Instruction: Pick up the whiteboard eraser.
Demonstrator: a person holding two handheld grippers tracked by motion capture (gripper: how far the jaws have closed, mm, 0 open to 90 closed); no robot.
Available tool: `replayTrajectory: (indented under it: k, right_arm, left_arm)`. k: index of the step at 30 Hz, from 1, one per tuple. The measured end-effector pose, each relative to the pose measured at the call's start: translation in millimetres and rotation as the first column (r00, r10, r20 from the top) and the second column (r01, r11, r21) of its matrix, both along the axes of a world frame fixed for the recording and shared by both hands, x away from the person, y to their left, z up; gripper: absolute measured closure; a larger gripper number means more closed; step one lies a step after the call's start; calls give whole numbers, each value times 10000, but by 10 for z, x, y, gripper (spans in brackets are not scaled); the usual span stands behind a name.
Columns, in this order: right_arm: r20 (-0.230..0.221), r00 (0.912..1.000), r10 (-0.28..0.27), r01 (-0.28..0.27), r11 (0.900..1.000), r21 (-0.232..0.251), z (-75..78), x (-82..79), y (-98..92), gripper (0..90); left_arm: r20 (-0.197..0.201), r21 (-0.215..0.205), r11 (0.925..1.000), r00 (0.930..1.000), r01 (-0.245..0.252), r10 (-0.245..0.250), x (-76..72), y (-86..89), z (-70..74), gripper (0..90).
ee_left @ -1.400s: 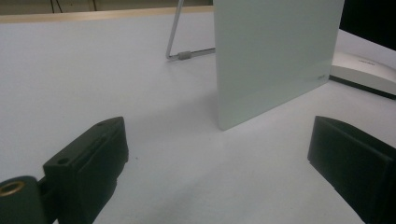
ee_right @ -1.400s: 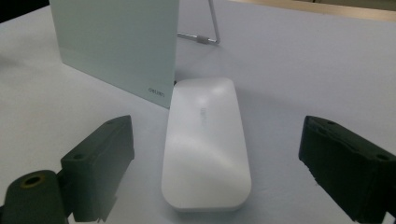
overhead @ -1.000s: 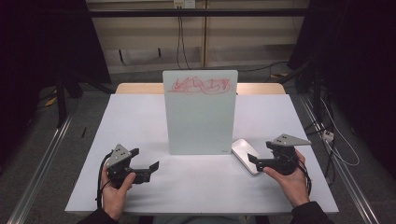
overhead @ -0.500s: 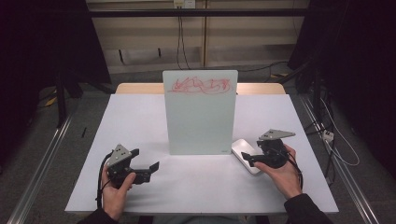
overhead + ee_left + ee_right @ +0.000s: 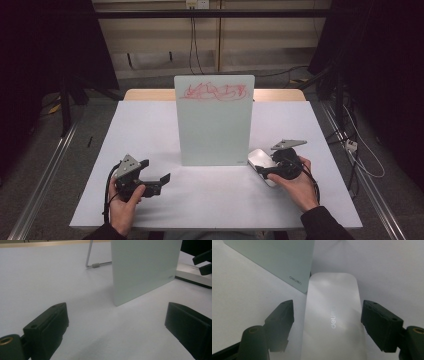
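Observation:
A pale green whiteboard point(image 5: 214, 125) point(image 5: 145, 267) point(image 5: 274, 260) with red scribbles along its top stands upright mid-table. A white eraser point(image 5: 260, 161) point(image 5: 192, 273) point(image 5: 332, 315) lies flat by the board's lower right corner. My right gripper point(image 5: 264, 171) point(image 5: 327, 312) reaches over the eraser's near end. Its jaws have just been closing and now stand one on each side of the eraser. A narrow gap still shows at the left jaw, so it is open. My left gripper point(image 5: 157, 170) point(image 5: 116, 315) rests open at the front left, with bare table between its jaws.
The white table sheet point(image 5: 150, 130) spreads out to the left of and behind the board. A thin metal stand leg point(image 5: 96, 265) props the board from behind. A wooden strip point(image 5: 145, 94) marks the table's far edge. Rails and cables run along the floor on both sides.
The right gripper has moved left and slightly down onto the eraser's near end, and its jaws have narrowed around it. The left hand and gripper stayed still.

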State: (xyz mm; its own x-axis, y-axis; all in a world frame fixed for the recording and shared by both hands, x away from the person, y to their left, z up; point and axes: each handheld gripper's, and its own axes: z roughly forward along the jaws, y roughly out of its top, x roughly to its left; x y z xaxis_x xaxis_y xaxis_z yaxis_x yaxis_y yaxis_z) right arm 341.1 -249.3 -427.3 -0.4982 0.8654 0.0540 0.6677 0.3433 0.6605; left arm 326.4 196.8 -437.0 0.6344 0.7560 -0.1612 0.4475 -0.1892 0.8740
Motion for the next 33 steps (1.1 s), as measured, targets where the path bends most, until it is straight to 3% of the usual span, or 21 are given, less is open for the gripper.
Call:
replayTrajectory:
  k: [3,8,33]
  right_arm:
    - [-102,9998,-142,137,9990,-415,-34,31,24,275]
    - [-429,9987,-258,229,9974,-683,-87,73,47,293]
    - [-1043,9945,-117,-3,9935,-1141,-145,111,76,297]
  left_arm:
    - [2,52,10000,10000,28,-28,0,2,1,49]
    - [3,-18,10000,10000,-32,32,3,6,-1,49]
    - [0,-62,9999,9999,-132,132,3,20,3,49]
